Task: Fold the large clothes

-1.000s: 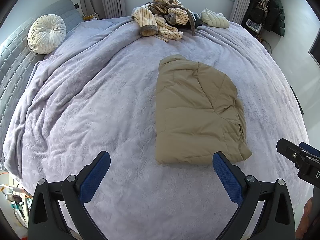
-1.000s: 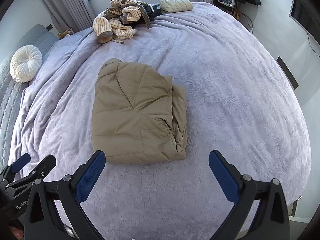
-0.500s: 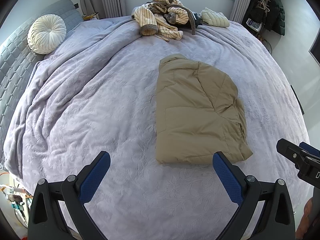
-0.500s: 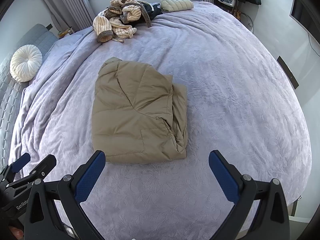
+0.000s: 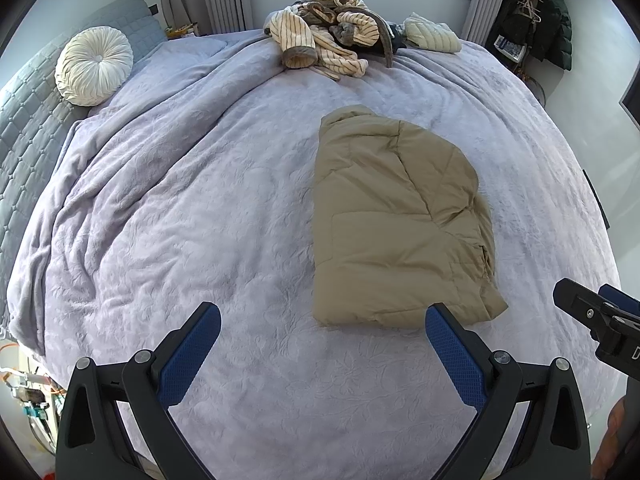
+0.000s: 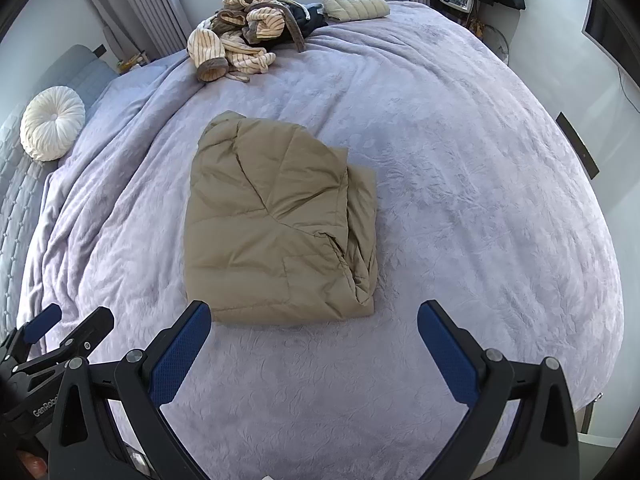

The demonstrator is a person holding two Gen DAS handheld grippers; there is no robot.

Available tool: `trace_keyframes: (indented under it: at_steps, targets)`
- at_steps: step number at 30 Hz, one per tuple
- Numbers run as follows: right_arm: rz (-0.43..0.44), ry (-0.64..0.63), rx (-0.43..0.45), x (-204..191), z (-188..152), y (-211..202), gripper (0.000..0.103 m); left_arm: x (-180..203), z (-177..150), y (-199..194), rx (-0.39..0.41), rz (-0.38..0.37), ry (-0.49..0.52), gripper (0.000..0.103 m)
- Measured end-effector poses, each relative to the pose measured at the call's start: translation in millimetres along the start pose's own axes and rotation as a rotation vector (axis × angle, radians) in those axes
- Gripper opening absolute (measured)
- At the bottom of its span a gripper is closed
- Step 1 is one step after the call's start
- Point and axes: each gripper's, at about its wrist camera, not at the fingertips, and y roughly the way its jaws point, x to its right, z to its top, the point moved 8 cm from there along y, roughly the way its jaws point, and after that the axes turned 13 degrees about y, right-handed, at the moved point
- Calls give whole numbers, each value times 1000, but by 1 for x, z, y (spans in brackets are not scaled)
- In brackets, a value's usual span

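A tan puffer jacket [image 5: 396, 216] [image 6: 276, 224] lies folded into a rough rectangle on the lavender bedspread [image 5: 224, 240] [image 6: 460, 200]. My left gripper [image 5: 322, 350] hovers open above the bed's near edge, just short of the jacket's near hem, nothing between its blue pads. My right gripper [image 6: 314, 346] is likewise open and empty, with the jacket's near edge just beyond its left finger. In the left wrist view the right gripper [image 5: 592, 316] shows at the right edge; in the right wrist view the left gripper [image 6: 60, 332] shows at the lower left.
A heap of striped cream-and-brown clothes [image 5: 324, 36] [image 6: 244, 36] lies at the bed's far side, beside a folded pale quilted garment [image 5: 430, 34] [image 6: 354, 4]. A round white cushion [image 5: 94, 66] [image 6: 52, 128] rests against the grey headboard [image 5: 24, 120]. Dark coats [image 5: 540, 12] hang at the far right.
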Motion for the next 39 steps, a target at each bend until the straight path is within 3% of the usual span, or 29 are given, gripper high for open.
trace_keyframes:
  at_steps: [39]
  targets:
    - [-10, -17, 5, -1, 0, 0, 103, -2, 1, 4, -7, -9, 8, 102]
